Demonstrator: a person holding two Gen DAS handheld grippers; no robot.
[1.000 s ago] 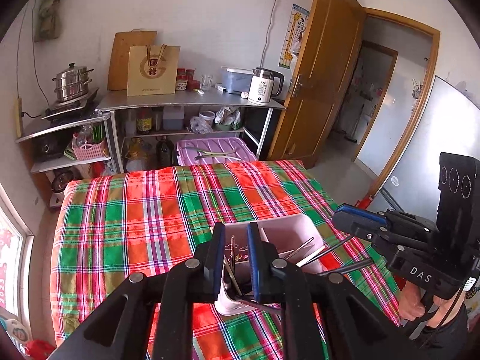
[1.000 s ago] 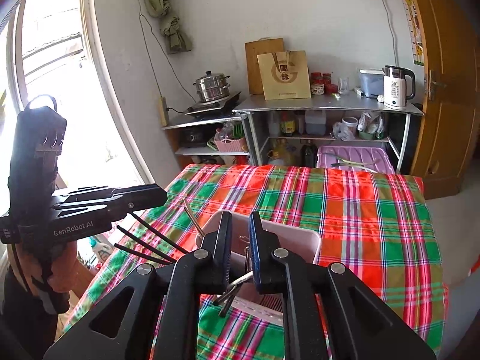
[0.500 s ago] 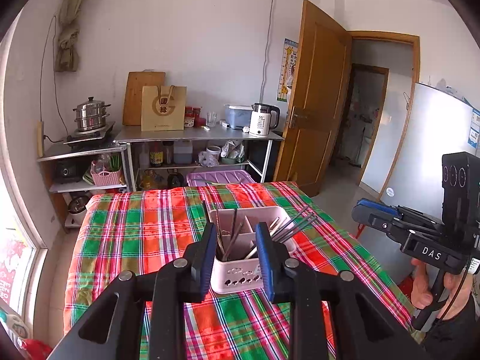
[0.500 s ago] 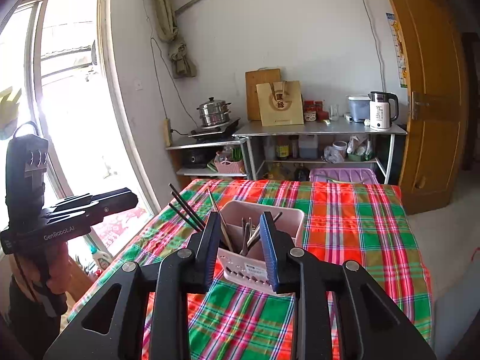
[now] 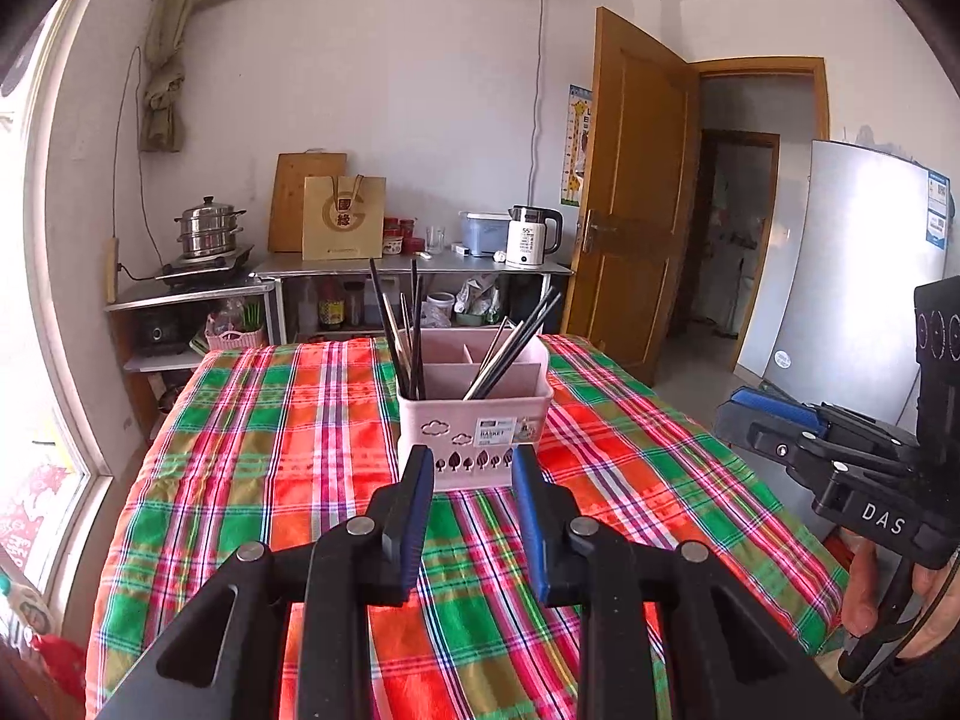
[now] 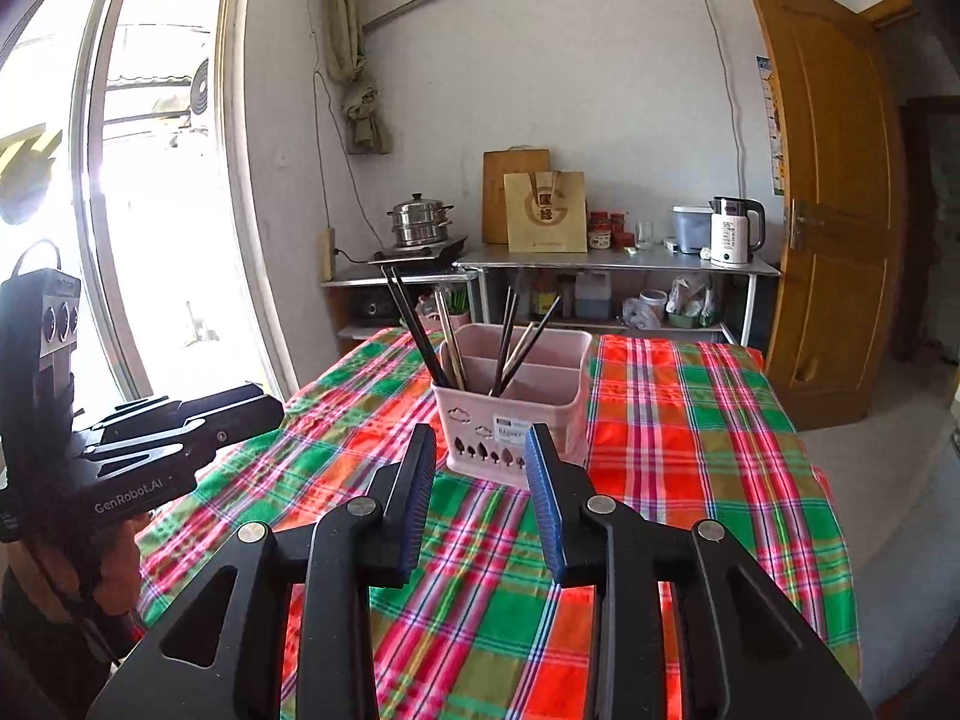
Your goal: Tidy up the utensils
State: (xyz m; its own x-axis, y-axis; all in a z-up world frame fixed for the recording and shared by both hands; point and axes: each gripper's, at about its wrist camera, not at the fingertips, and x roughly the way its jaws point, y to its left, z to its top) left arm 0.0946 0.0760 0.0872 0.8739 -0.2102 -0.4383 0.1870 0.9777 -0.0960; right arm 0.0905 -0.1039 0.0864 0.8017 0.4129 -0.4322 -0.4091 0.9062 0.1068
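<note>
In the left wrist view, the chopsticks (image 5: 414, 330) stand nearly upright in the pink basket (image 5: 474, 414) on the plaid tablecloth (image 5: 270, 450). The left gripper (image 5: 471, 477) is narrowly parted, empty.

In the right wrist view, the right gripper (image 6: 480, 456) is opening, empty; shelf (image 6: 618, 264) and door (image 6: 834, 210) stand behind.

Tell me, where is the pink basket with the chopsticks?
In both wrist views the pink basket stands upright on the plaid tablecloth, mid-table, beyond the empty jaws, with the metal shelf and white kettle far behind it.
</note>
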